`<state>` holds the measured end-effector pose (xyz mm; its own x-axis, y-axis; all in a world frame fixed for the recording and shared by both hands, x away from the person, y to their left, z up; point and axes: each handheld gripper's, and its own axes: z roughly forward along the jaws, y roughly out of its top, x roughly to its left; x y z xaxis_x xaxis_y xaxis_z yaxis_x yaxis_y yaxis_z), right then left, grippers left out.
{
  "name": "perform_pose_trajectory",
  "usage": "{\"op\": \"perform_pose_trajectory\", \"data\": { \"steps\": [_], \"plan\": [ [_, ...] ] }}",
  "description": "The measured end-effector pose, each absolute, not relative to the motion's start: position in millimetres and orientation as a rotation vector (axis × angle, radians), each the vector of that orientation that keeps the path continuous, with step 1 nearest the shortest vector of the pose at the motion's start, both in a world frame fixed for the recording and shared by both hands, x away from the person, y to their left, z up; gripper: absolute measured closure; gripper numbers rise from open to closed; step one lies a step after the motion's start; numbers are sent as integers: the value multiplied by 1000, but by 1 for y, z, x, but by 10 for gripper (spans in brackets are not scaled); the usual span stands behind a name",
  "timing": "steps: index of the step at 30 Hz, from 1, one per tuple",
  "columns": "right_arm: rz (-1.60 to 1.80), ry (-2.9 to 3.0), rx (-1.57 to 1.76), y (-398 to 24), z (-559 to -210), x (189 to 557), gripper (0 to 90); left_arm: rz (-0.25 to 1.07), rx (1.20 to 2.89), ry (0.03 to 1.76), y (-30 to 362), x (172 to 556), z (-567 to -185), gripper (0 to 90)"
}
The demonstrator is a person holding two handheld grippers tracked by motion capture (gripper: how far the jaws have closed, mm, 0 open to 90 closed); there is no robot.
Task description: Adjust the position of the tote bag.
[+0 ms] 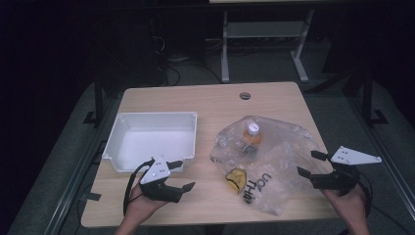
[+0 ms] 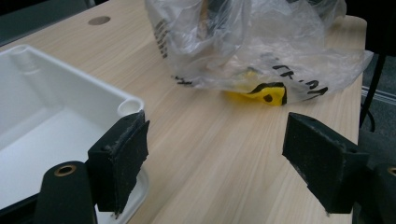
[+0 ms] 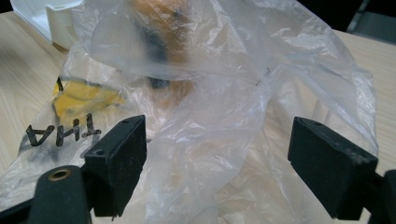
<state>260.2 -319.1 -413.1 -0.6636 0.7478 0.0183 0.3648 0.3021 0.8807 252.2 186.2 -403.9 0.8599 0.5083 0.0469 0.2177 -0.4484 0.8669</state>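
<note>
Currently both claws gape wide, gripping nothing. Plastic bag [image 1: 266,161] lies on the bench [image 1: 215,105], right of centre, with a bottle [image 1: 252,137] and a yellow item [image 1: 236,178] inside. Right claw [image 1: 309,163] sits at the bag's right edge; left claw [image 1: 182,175] hovers near the white bin [image 1: 151,139], apart from the bag. Risks: thin film could slip or tear if pinched; lifting one side may roll the bottle out. Bag's near corner lies close to the bench front edge. Open bench between bin and bag.
</note>
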Motion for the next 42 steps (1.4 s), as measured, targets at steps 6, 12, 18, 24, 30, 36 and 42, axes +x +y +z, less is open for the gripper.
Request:
{"op": "perform_pose_trajectory", "data": {
  "steps": [6, 12, 18, 24, 30, 36, 42],
  "plan": [
    [1324, 2162, 992, -320, -412, 258, 193, 331, 2063, 484, 163, 258, -397, 229],
    [1332, 2164, 998, -320, -412, 257, 196, 314, 2079, 438, 142, 263, -388, 236],
    [1329, 2173, 1001, -321, -414, 258, 199, 296, 2093, 414, 129, 268, -381, 238],
    [1337, 2174, 1001, -319, -414, 258, 199, 291, 2107, 392, 118, 273, -375, 241],
    [1336, 2173, 1001, -321, -414, 259, 199, 268, 2116, 381, 111, 276, -371, 242],
    [1332, 2176, 1004, -320, -415, 260, 202, 256, 2113, 373, 108, 278, -370, 253],
    [1324, 2178, 1017, -322, -417, 261, 201, 241, 2118, 374, 108, 283, -369, 253]
  ]
}}
